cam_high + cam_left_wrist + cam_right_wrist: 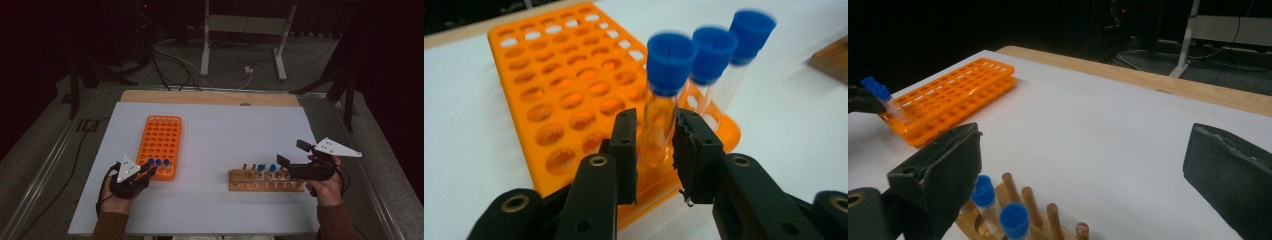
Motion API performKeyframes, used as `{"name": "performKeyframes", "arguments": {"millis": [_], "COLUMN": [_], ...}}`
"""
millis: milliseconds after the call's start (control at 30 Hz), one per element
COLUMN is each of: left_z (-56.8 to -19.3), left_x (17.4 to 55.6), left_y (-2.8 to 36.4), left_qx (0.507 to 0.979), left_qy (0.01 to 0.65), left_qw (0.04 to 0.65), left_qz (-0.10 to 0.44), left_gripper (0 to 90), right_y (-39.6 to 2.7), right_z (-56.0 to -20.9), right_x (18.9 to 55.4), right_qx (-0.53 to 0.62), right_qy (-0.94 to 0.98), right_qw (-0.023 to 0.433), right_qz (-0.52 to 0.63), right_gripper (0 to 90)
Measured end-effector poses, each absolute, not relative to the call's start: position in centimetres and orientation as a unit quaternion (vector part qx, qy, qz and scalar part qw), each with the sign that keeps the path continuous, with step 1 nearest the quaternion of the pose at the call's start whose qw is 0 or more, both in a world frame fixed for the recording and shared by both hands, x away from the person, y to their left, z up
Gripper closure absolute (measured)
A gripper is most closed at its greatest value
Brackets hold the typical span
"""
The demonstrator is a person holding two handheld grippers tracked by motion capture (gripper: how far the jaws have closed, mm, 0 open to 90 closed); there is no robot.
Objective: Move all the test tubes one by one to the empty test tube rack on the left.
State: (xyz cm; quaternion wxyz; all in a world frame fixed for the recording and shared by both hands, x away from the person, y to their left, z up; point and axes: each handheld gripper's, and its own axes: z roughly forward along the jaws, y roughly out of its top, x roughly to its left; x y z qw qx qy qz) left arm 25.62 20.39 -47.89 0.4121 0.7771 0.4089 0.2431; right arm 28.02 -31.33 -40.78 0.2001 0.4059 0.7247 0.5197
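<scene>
An orange tube rack (161, 135) lies left of centre with three blue-capped test tubes (158, 162) upright in its near row. My left gripper (149, 170) reaches in at the rack's near left corner. In the left gripper view its pads (626, 150) lie against the sides of the nearest tube (669, 65), which stands in its hole; the other two tubes (713, 50) are behind it. My right gripper (293, 152) hovers over the right end of a wooden rack (250, 184), wide open (1083, 137) with nothing between its jaws. Two blue-capped tubes (983, 192) stand in that rack.
Wooden pegs (1030, 200) rise from the wooden rack beside its tubes. The white tabletop (215, 130) has a wooden strip along its far edge (210, 97). Cables and a metal stand (245, 30) sit on the floor beyond the table.
</scene>
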Motion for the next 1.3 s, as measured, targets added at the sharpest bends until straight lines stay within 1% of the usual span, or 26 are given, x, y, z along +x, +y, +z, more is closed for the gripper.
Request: {"name": "performKeyframes", "arguments": {"millis": [67,233,333,367,400,500,633,733,867,967,1033,1100,1167,1233,1300], "left_z": [-48.0,-48.2,-48.3,-48.4,-48.4,-48.0,-47.3,-46.8,-46.2,-45.9,-45.8,-45.7,-45.6,-45.5,-45.5], "left_x": [25.7,25.9,25.9,25.9,25.8,25.6,25.2,24.9,24.7,24.6,24.7,24.7,24.7,24.8,24.8], "left_y": [20.2,20.1,20.2,20.2,20.2,20.6,21.0,21.3,21.6,21.7,21.6,21.6,21.5,21.4,21.4], "left_qx": [0.78,0.784,0.784,0.783,0.781,0.773,0.758,0.748,0.733,0.724,0.721,0.718,0.714,0.712,0.709], "left_qy": [0.41,0.418,0.421,0.421,0.421,0.419,0.413,0.409,0.409,0.413,0.415,0.417,0.422,0.425,0.428], "left_qw": [0.407,0.395,0.395,0.396,0.4,0.421,0.455,0.475,0.497,0.507,0.512,0.514,0.515,0.516,0.519], "left_qz": [0.243,0.234,0.23,0.229,0.228,0.223,0.219,0.219,0.219,0.218,0.217,0.215,0.216,0.215,0.214], "left_gripper": [77.3,78.0,77.4,75.9,71.8,66.5,57.1,49.6,39.4,33.3,30.5,27.0,23.1,18.5,16.6], "right_y": [-31.3,-31.2,-31.2,-31.1,-31.0,-30.9,-30.7,-30.7,-30.6,-30.5,-30.3,-30.3,-30.2,-30.0,-29.9], "right_z": [-40.8,-40.8,-40.8,-40.8,-40.8,-40.8,-41.1,-41.5,-42.1,-42.8,-43.2,-43.6,-43.9,-44.2,-44.5], "right_x": [28.0,27.9,27.8,27.7,27.7,27.6,27.4,27.4,27.2,27.1,27.0,26.9,26.8,26.6,26.5], "right_qx": [0.405,0.402,0.398,0.397,0.396,0.391,0.387,0.388,0.386,0.383,0.38,0.38,0.374,0.368,0.36], "right_qy": [0.726,0.728,0.731,0.732,0.733,0.739,0.748,0.751,0.758,0.764,0.769,0.771,0.776,0.782,0.788], "right_qw": [0.199,0.198,0.199,0.199,0.201,0.201,0.2,0.193,0.182,0.173,0.174,0.17,0.165,0.162,0.158], "right_qz": [0.519,0.519,0.518,0.517,0.515,0.511,0.501,0.498,0.493,0.489,0.483,0.482,0.48,0.476,0.473], "right_gripper": [2.3,2.4,4.0,4.1,4.6,5.0,6.3,8.4,8.4,8.5,13.8,16.1,24.0,34.7,44.4]}}
